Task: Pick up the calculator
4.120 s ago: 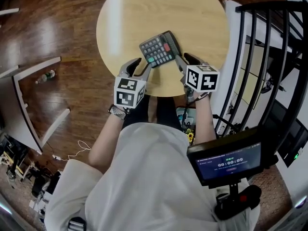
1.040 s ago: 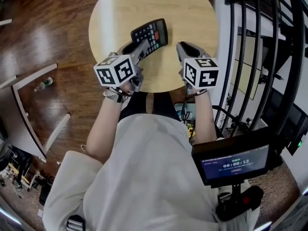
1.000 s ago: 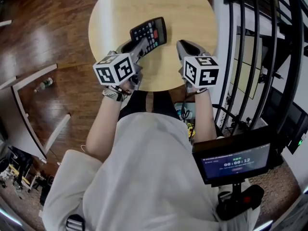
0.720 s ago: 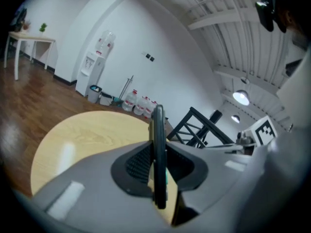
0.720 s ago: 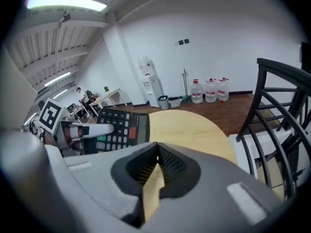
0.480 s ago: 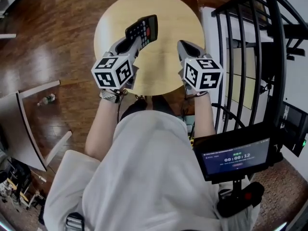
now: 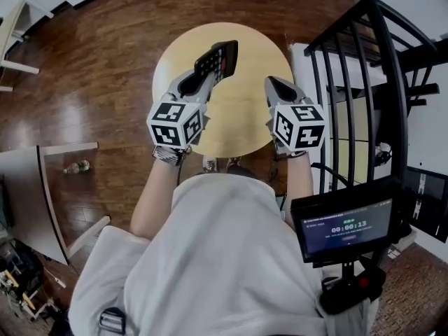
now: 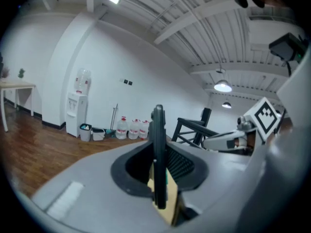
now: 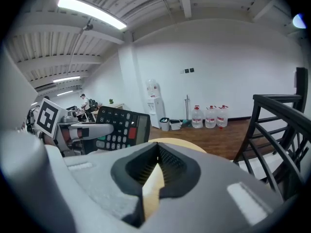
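Our left gripper [image 8: 158, 165] clamps the black calculator [image 7: 216, 58] edge-on between part-closed jaws, held in the air above the round wooden table [image 7: 245, 121]. Our right gripper [image 9: 156, 152] is fully closed on nothing, over the table's right side (apart from the calculator). Only the right gripper view shows the keypad with its 1 red key. The left gripper view shows just a thin edge.

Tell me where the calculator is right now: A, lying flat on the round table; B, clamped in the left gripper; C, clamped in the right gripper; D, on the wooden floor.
B: the calculator stands edge-on between the pads of the left gripper, held up off the table, while the right gripper is shut on nothing.
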Tool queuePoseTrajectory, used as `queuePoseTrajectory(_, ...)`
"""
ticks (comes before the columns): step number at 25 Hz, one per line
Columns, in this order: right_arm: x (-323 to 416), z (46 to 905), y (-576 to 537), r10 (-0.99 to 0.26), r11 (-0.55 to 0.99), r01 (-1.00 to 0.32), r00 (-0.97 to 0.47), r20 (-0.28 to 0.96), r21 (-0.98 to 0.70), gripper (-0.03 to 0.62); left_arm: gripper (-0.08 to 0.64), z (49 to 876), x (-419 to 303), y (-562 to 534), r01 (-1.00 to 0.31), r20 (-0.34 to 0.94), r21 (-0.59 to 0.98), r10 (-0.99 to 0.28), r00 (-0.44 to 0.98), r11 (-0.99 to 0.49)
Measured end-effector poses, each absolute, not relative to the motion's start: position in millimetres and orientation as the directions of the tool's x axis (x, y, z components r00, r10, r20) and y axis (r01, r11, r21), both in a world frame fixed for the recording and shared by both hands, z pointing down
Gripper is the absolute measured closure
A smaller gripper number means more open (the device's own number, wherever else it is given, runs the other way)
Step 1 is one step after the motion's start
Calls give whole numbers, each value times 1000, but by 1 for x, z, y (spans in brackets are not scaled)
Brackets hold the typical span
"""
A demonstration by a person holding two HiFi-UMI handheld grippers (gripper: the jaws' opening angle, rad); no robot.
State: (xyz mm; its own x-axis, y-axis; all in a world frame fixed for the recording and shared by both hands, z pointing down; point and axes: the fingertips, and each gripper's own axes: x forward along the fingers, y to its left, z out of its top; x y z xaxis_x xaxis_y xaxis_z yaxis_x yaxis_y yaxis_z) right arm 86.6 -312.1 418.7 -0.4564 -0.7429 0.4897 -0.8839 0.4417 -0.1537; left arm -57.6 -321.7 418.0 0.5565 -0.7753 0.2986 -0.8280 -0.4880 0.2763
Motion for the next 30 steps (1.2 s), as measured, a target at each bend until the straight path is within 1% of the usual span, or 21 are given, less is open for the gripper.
queuePoseTrajectory(5,87,393,-310,-779,448,-885,-455,432,-126,589,485,391,-61,-318,-839,242,187,-804,544,-511)
queuePoseTrajectory(12,83,355,-306,-802,488,-869,-484,350,-83,589,485,354,-68,-314,-850,149,162,-839,523,-501)
queuePoseTrajectory(15,81,338,-305,-812,499,-864,-491,315,-60,589,485,334,-70,-312,-856,102,116,-851,515,-503)
queuePoseTrajectory(20,75,300,-293,-855,506,-857,-481,194,103,589,485,302,-72,-302,-859,27,14,-858,512,-512)
queuePoseTrajectory(23,70,283,-285,-869,494,-853,-478,127,168,589,485,282,-75,-293,-858,-38,-27,-857,513,-513)
queuePoseTrajectory(27,61,276,-272,-870,493,-846,-482,103,206,589,485,265,-80,-278,-856,-115,-46,-848,517,-516)
queuePoseTrajectory(30,59,274,-266,-870,493,-844,-484,97,210,589,485,262,-82,-273,-856,-144,-47,-845,515,-514)
